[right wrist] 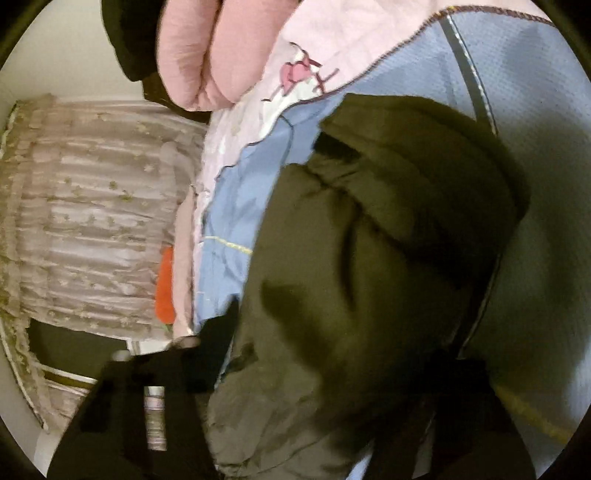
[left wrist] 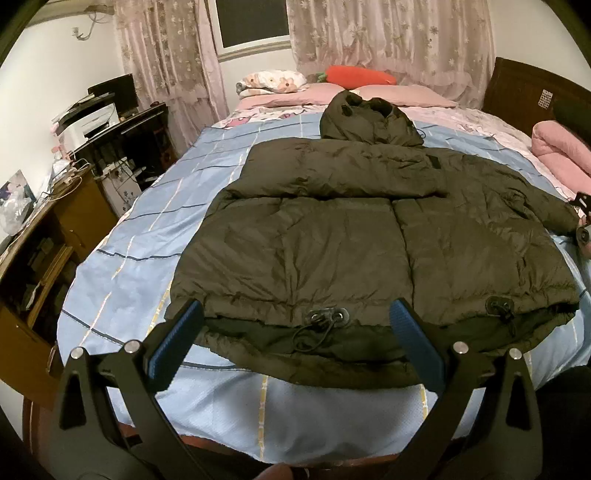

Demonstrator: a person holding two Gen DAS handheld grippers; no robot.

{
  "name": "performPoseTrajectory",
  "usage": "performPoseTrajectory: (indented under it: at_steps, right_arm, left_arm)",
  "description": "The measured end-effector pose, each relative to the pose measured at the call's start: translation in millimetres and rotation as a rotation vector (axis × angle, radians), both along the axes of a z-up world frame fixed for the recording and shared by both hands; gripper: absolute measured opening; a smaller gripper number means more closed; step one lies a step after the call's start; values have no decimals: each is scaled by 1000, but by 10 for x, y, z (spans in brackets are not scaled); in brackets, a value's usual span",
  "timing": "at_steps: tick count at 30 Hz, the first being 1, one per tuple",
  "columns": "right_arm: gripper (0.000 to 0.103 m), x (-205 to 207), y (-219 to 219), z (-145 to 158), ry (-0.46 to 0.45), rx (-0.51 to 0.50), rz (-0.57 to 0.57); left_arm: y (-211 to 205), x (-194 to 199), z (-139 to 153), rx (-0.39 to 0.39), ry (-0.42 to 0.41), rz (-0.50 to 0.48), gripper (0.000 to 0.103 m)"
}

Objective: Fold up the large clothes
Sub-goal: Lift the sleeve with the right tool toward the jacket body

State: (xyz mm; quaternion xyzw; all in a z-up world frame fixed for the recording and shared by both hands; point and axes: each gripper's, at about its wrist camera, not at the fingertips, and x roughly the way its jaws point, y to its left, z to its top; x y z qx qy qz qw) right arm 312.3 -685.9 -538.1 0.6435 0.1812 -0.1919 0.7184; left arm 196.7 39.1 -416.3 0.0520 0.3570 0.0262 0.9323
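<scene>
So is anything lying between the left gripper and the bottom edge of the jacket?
Nothing visible: the left gripper is open just short of the jacket hem, with only bare blue bedsheet below. A loose drawstring lies on the hem between the fingers.

Count, left wrist view: one dark puffer jacket (left wrist: pixel 332 229) with one hood (left wrist: pixel 369 118), two drawcord toggles at the hem (left wrist: pixel 327 317), one bed (left wrist: pixel 129 273), two pink pillows (left wrist: pixel 402 96), one carrot-shaped plush (left wrist: pixel 360 75), one patterned pillow (left wrist: pixel 271 82), one rolled pink quilt (left wrist: pixel 565 155) — also two lace curtain panels (left wrist: pixel 388 40), one window (left wrist: pixel 251 22), one printer (left wrist: pixel 90 118). Grippers: two — the left gripper (left wrist: pixel 299 347) with two blue-padded fingers (left wrist: pixel 177 343), the right gripper (left wrist: pixel 583 221) only partly visible at the frame edge. Right wrist view is blurred; one jacket sleeve (right wrist: pixel 388 221) countable.
</scene>
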Motion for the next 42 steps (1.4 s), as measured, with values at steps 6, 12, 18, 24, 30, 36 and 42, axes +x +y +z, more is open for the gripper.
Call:
performPoseTrajectory:
  at_steps: [6, 12, 18, 24, 30, 36, 42]
  right_arm:
    - [4, -90, 142, 217, -55, -147, 1]
    - [3, -123, 261, 623, -66, -257, 16]
    - [3, 7, 492, 1313, -52, -442, 83]
    - [3, 241, 990, 2163, -25, -689, 178]
    - [3, 546, 1704, 2861, -18, -919, 286]
    - [3, 871, 2663, 3210, 12, -1155, 418]
    - [3, 1154, 3574, 3132, 51, -1302, 559]
  left_arm:
    - [22, -40, 56, -9, -14, -2, 101]
    - [127, -164, 107, -34, -25, 11, 101]
    - [274, -307, 225, -65, -55, 24, 101]
    - [414, -454, 301, -92, -80, 39, 101]
    - [554, -550, 302, -118, -81, 58, 101]
    - [679, -661, 343, -143, -97, 66, 101]
    - [810, -740, 340, -172, -103, 83, 101]
